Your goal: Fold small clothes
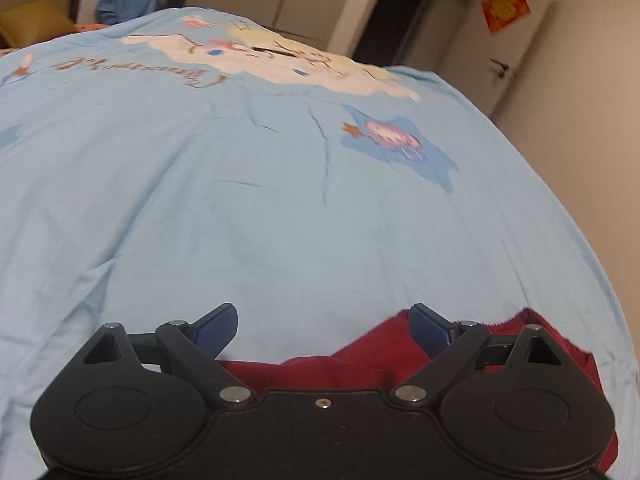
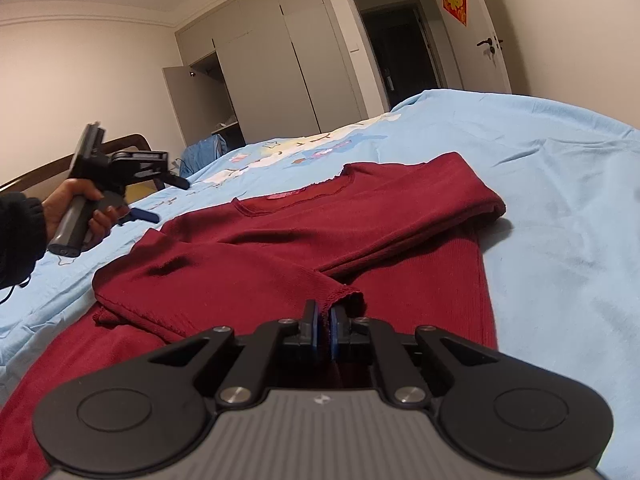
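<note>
A dark red sweater (image 2: 320,232) lies flat on the light blue bed sheet (image 2: 560,200), neckline facing away, with both sleeves folded across its body. My right gripper (image 2: 325,312) is shut low over the garment, pinching the frayed cuff of the sleeve (image 2: 344,296) that crosses from the left. My left gripper (image 1: 322,316) is open and holds nothing. It hovers over bare sheet, with a corner of the sweater (image 1: 360,364) under its right finger. In the right wrist view the left gripper (image 2: 164,200) is held by a hand (image 2: 76,200) beside the sweater's left shoulder.
The sheet (image 1: 240,200) carries cartoon prints (image 1: 280,60) toward the far end. A blue cloth heap (image 2: 204,152) lies past the bed's far edge. Beyond stand a wardrobe (image 2: 280,60) with one open door, a dark doorway (image 2: 400,52) and a closed door (image 2: 488,44).
</note>
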### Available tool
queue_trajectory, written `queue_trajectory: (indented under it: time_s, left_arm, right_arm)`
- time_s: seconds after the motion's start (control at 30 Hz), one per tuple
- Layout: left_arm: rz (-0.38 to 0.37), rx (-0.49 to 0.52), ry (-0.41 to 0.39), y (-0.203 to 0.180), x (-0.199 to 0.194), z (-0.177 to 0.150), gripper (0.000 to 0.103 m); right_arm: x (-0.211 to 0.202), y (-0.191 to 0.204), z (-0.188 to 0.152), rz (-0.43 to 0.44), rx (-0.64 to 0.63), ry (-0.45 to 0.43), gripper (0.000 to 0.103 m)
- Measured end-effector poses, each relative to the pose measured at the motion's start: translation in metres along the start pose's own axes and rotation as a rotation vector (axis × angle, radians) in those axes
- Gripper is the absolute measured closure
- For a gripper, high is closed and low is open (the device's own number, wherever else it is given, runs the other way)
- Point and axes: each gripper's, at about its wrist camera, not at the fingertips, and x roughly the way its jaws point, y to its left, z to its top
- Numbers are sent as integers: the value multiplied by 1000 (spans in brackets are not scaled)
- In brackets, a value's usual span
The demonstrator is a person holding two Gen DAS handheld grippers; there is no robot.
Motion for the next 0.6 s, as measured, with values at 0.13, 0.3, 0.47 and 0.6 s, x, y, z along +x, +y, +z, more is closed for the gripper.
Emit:
queue_trajectory:
  time_s: [0.13,0.3,0.47,0.6]
  left_arm:
    - [7,160,116,-31,26,-5,22]
    - [102,273,200,-45,47,-19,43]
    - [89,257,169,-49,43,-17,90]
    - [165,482,-42,-87,14,-30,97]
  right_arm:
    - [-2,1,-1,20,-3,-9,82]
    - [-7,2,-3,39,-5,-30,65]
    - [-8,0,-2,51,11,-36,63]
    - [-9,-1,-3,54,16,-39,62]
